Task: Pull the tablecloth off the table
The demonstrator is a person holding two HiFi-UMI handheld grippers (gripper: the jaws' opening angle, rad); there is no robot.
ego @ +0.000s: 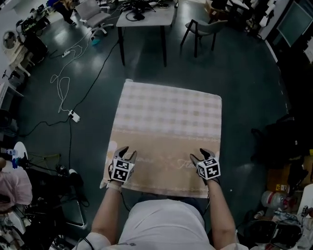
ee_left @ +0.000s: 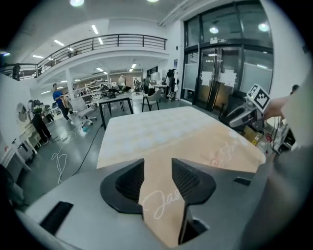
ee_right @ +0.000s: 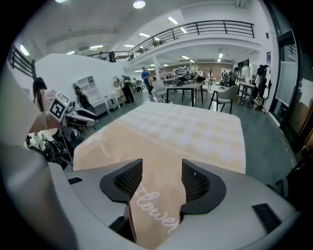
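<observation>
Nearest the person, two claws were held low over the near edge of the table, one in each hand. The left claw (ego: 125, 154) was set toward the near left corner and the right claw (ego: 200, 155) toward the near right corner, well apart. That spacing was probably chosen so that the cloth could be drawn off evenly from both sides.

In each gripper view the jaws were seen standing apart, the right pair somewhat wider than the left. A strip of the cloth's beige border, with its white script, lay in each gap. No pad was seen pressed on the fabric, so nothing was judged to be gripped yet. The jaws seemed to be lined up for a pinch on the hem.

One tablecloth (ego: 166, 122) was spread flat and square, and the table under it was hidden entirely. A plain beige band lay at the near end and a pale check pattern at the far end. No part of the cloth was judged to have been pulled off.

Beyond it, on the dark floor, a loose white cable (ego: 61, 88) and one power strip (ego: 74, 116) were seen to the left. Farthest off, one grey table (ego: 146, 19) was flanked by two chairs, a wheeled office chair (ego: 93, 14) and a dark chair (ego: 205, 27).
</observation>
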